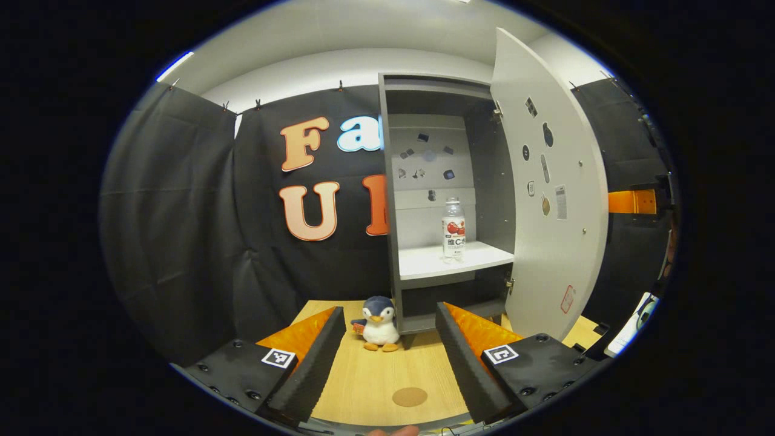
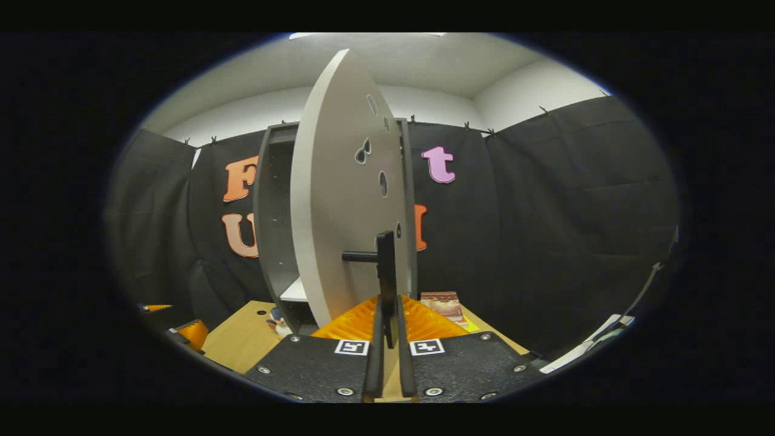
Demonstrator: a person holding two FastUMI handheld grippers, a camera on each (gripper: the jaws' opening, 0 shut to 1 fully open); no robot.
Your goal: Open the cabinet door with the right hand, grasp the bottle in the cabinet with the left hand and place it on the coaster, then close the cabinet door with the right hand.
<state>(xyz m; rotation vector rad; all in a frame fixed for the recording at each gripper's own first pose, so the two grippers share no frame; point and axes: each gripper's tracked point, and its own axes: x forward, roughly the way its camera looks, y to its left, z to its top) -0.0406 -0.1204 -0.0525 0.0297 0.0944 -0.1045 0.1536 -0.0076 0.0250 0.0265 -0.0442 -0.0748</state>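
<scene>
On the white shelf inside the open cabinet [image 1: 445, 181] stands the bottle [image 1: 453, 230], upright, clear with a white cap and a red label, near the shelf's front edge and apart from the walls, so a straight reach from the front should meet nothing. The cabinet door [image 1: 548, 194] is swung wide on its right-side hinges. It is held there, I judge, by the right gripper [image 2: 388, 330], whose fingers are closed tight on the door's dark bar handle [image 2: 385, 272], keeping the opening free for the other hand. The left gripper [image 1: 387, 363] hangs back over the wooden table [image 1: 369, 375] with its jaws spread wide and nothing between them, aimed toward the cabinet and well short of the bottle. Between its fingers lies the round brown coaster [image 1: 410, 397], bare, near the table's front, where the bottle is meant to go. A plush penguin [image 1: 379, 324] sits at the cabinet's foot, just below the shelf, and could be brushed on the way down to the coaster.
</scene>
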